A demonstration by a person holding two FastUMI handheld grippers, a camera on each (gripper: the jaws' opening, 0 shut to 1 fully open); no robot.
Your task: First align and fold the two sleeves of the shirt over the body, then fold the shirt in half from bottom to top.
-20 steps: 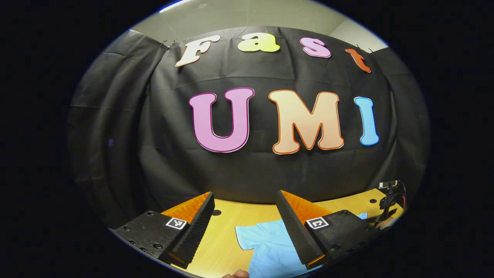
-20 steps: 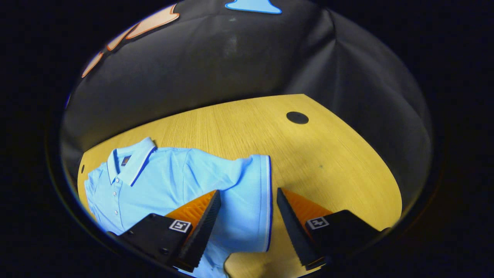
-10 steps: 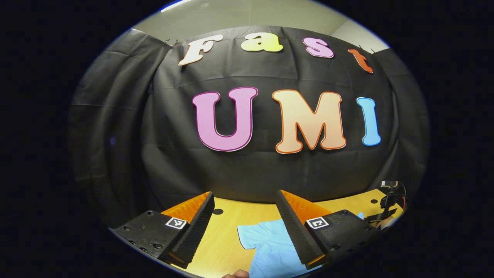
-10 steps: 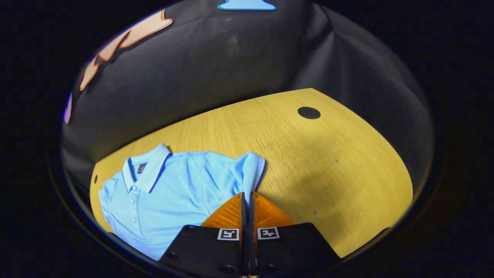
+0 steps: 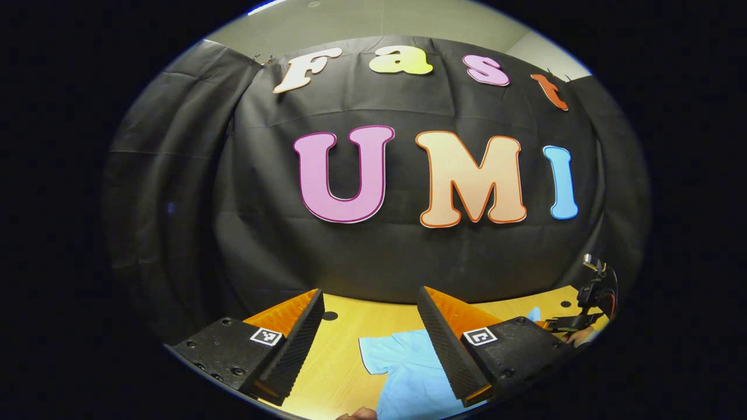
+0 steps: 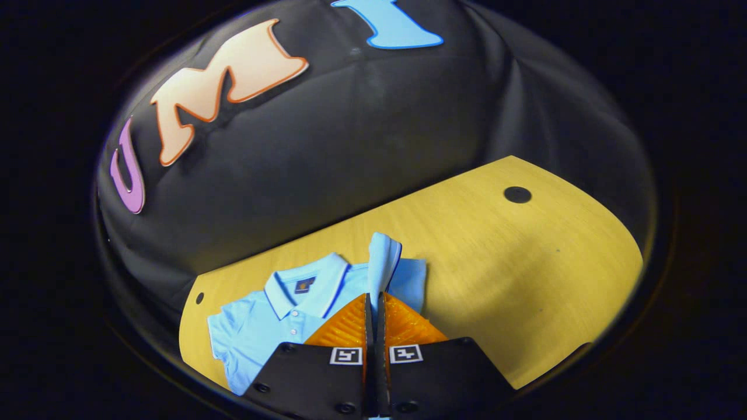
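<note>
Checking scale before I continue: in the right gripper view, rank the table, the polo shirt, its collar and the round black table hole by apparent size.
1. Table
2. Polo shirt, partly hidden behind the claw
3. Collar
4. Round black hole

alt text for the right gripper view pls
The right gripper is shut on a sleeve of a light blue polo shirt, holding it raised above the shirt's body. The shirt lies collar-up on a yellow wooden table before a black cloth wall.
</note>
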